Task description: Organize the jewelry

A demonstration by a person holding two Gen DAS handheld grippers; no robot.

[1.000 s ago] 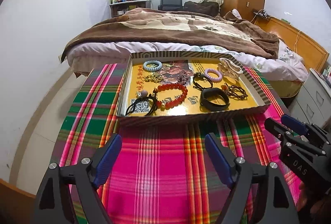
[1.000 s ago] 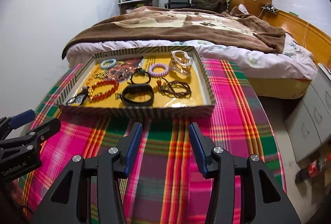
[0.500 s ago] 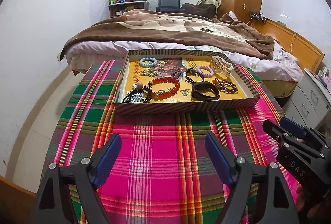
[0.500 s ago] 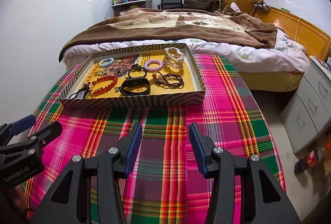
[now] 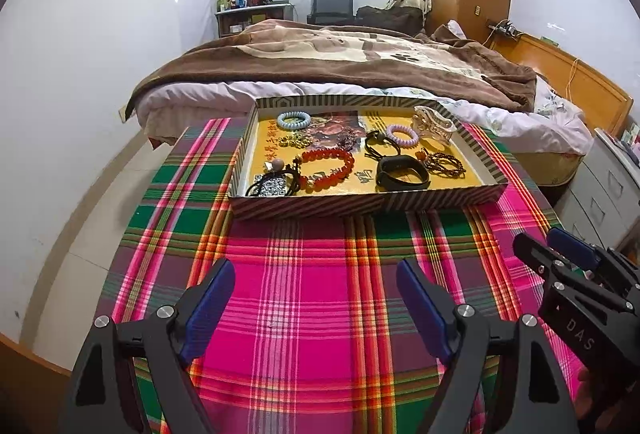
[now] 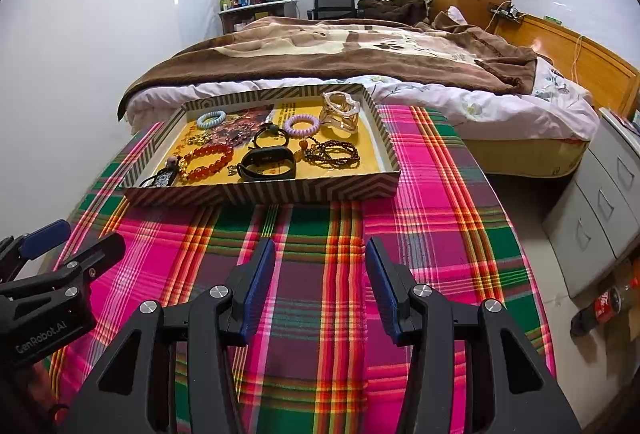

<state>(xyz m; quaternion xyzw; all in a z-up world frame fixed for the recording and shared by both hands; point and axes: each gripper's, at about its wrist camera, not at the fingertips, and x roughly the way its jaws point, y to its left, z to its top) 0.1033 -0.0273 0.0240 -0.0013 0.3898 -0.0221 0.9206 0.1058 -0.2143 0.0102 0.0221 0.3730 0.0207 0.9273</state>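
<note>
Item: shallow striped cardboard tray (image 5: 360,203), yellow printed floor, set on the far half of the plaid-covered counter (image 5: 304,294), its far wall close to the foot of the bed (image 5: 340,65). All the jewelry in view lies inside it, none on the cloth; the low walls would keep loose rings and beads from rolling off. Contents, each lying flat: pale blue coil band (image 5: 294,120) at the far left; small gold-coloured piece (image 5: 295,140) just nearer; red bead bracelet (image 5: 326,169), glossy and round-beaded, in the middle; black cord piece (image 5: 272,185) in the near left corner; lilac coil band (image 5: 402,134) right of centre; black wristband (image 5: 402,177), smooth and standing on its edge, near the front wall; dark brown bead strand (image 5: 444,165), looped several times, to its right; clear amber-tinted bangle (image 5: 434,123) in the far right corner. Pieces lie apart or barely touching, a spread that fits either a finished sorting or a lot awaiting it. Left gripper (image 5: 316,298): fingers spread wide, holding nothing, above bare cloth well short of the tray. Right gripper (image 6: 320,280): fingers parted to a lesser gap, likewise empty, pointed at the tray's front wall from the near side. Both sit back far enough to take in the whole tray.
</note>
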